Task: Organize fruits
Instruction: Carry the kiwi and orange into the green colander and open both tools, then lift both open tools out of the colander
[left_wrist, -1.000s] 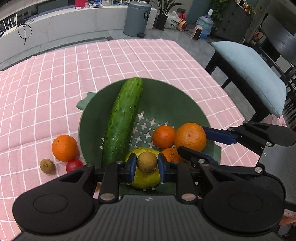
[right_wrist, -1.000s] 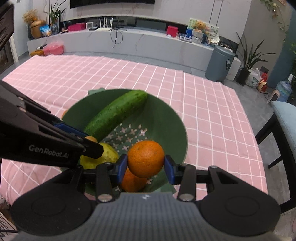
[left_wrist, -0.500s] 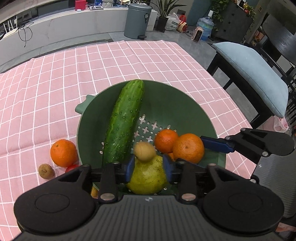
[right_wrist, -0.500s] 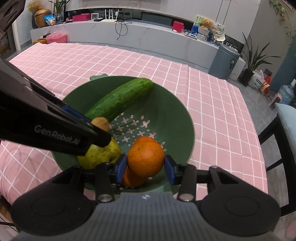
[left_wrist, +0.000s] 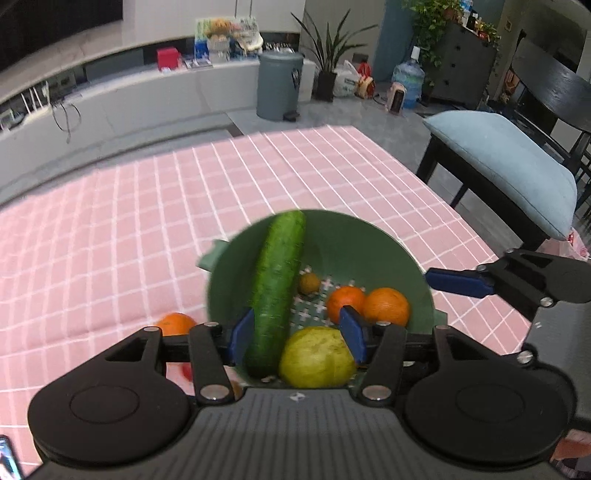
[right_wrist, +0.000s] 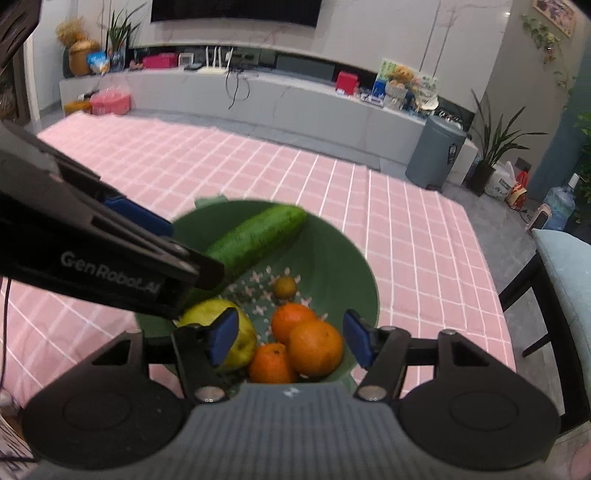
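Fruit is lying gathered in a green colander (left_wrist: 369, 243) that is sitting on a pink checked tablecloth (left_wrist: 110, 229). Inside it, a long cucumber (left_wrist: 275, 291) is leaning against the far-left wall, its upper end reaching the rim. A yellow-green pear (left_wrist: 316, 356) is resting at the near edge, just beside the cucumber's lower end. A small brown fruit (left_wrist: 309, 283) is sitting on the perforated floor, close to the cucumber and apart from the oranges. In the right wrist view three oranges are clustering together: a large orange (right_wrist: 315, 347) nearest the right gripper, a smaller one (right_wrist: 291, 320) behind it, and a third (right_wrist: 271, 363) in front, all touching or nearly so.

The left gripper (left_wrist: 297, 338) is hovering over the near rim with its blue pads spread wide, gripping nothing; cucumber and pear are showing between them. The right gripper (right_wrist: 290, 338) is likewise standing released, its pads parted on either side of the orange cluster without touching it.

Outside the colander, another orange (left_wrist: 175, 323) is lying on the cloth at its left, and a red fruit (left_wrist: 185, 371) is showing partly behind the left gripper's linkage. A chair with a pale blue cushion (left_wrist: 506, 162) is standing beside the table.
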